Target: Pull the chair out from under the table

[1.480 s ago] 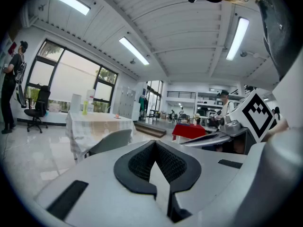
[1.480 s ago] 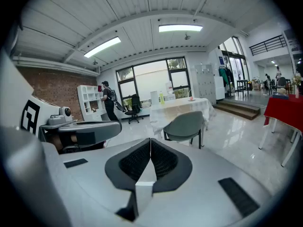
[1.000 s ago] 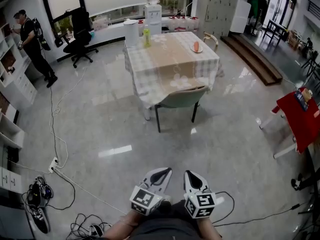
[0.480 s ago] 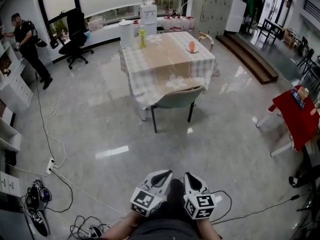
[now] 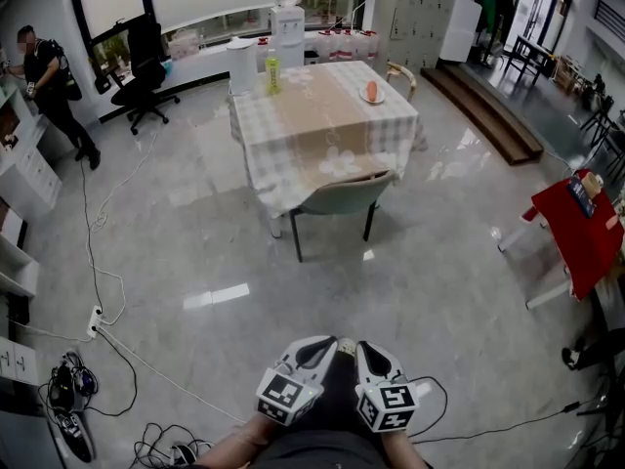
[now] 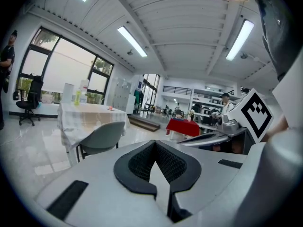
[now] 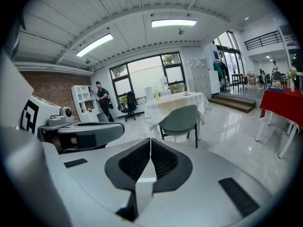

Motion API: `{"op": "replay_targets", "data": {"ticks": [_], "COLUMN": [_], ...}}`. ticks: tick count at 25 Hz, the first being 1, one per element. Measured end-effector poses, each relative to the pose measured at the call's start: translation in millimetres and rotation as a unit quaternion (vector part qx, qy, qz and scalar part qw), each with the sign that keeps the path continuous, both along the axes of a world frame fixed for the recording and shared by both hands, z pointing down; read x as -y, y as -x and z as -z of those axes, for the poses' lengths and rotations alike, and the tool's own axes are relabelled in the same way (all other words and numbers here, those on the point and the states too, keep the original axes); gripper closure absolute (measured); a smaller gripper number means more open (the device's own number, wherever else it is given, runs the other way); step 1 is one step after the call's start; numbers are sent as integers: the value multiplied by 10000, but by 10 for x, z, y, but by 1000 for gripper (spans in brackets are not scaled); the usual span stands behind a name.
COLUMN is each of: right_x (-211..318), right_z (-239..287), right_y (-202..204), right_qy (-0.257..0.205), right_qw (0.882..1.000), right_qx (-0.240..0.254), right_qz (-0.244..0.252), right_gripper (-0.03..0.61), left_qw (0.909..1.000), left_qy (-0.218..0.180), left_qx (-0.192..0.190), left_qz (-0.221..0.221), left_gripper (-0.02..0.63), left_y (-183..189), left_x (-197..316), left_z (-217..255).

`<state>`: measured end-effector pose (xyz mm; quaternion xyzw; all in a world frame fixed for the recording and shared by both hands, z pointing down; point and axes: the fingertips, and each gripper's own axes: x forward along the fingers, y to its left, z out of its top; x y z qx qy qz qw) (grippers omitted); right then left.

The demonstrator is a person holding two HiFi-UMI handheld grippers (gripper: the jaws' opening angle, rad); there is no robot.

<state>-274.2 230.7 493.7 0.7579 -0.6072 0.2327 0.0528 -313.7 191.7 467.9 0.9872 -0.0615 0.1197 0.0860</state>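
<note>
Well, both tools sit low at the near edge: left gripper (image 5: 326,343) and right gripper (image 5: 364,349) each pinched tight on nothing. The chair (image 5: 344,195) waits far ahead, seat tucked under the table (image 5: 322,115) on its near side, well apart from them. Since a second ago, table and chair have slid slightly left in the head view, no closer. Approach barely started, I'd judge.

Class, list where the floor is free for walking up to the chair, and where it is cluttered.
Free: the glossy floor in front of the chair, and the strip between the table and the red table. Crowded: cables and a power strip at the lower left.
</note>
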Motion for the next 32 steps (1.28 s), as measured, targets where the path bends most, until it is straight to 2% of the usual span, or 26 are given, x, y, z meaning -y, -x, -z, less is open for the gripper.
{"op": "replay_targets", "data": {"ticks": [9,17,26,32], "right_x": [189,586,1055,1280], "right_z": [-2,91,84,30], "right_y": [-474,-1066,-1601,-1816], "right_qy": [52,-108,-195,-236], "right_qw": [10000,9999,9997,9991], "right_qx": [6,-36,84,260], "right_qz": [-18,66,134,231], "right_gripper": [565,565,565,565], "left_qw": [10000,9996,9987,9975], "left_qy": [25,172,131,127], "left_qx": [78,144,203,291], "left_qz": [53,143,438,638], "left_gripper": [604,604,604,604], "left_y": [-414,-876,-1297,-1487], "left_x": [201,497,947,1193], "left_z": [24,-59,-56,-86]}}
